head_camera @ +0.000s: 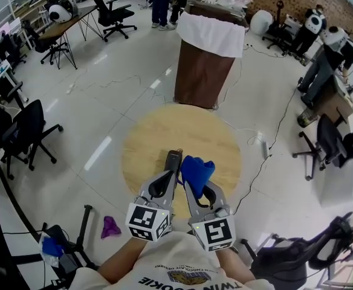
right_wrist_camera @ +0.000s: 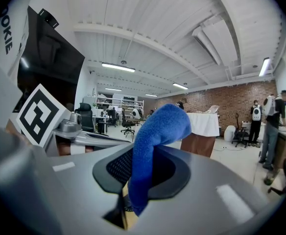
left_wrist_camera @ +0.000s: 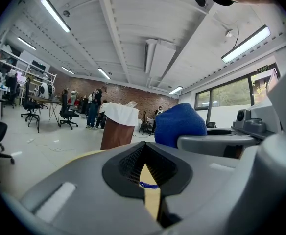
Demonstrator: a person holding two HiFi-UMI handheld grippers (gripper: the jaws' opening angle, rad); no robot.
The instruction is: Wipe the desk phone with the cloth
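- One pale, glossy floor (head_camera: 104,101) takes up most of the head view, its hard tiles throwing back the ceiling strip lights.
- Over it stands the round desk (head_camera: 164,132), a flat, matt, light wood-grain top straight ahead of the person. No desk phone shows on it or in any view, so the wiping looks not yet begun.
- Beyond the desk rises a tall brown stand (head_camera: 204,71), boxy and smooth-sided, with a white sheet (head_camera: 213,35) draped limply over its top.
- The left hand-held gripper (head_camera: 173,159), grey moulded plastic with ribbed black pads, has its jaws together on nothing but a thread of blue fluff. It is probably kept free to steady the phone.
- The right hand-held gripper (head_camera: 188,183) rides just beside it, both reaching out over the desk's near edge. Its jaws are clamped on the cloth, likely so that the loose end can do the rubbing.
- The cloth (head_camera: 197,169) is deep blue, nubbly microfibre, pinched at one fold. The rest bunches into a soft rounded lump above the pads.
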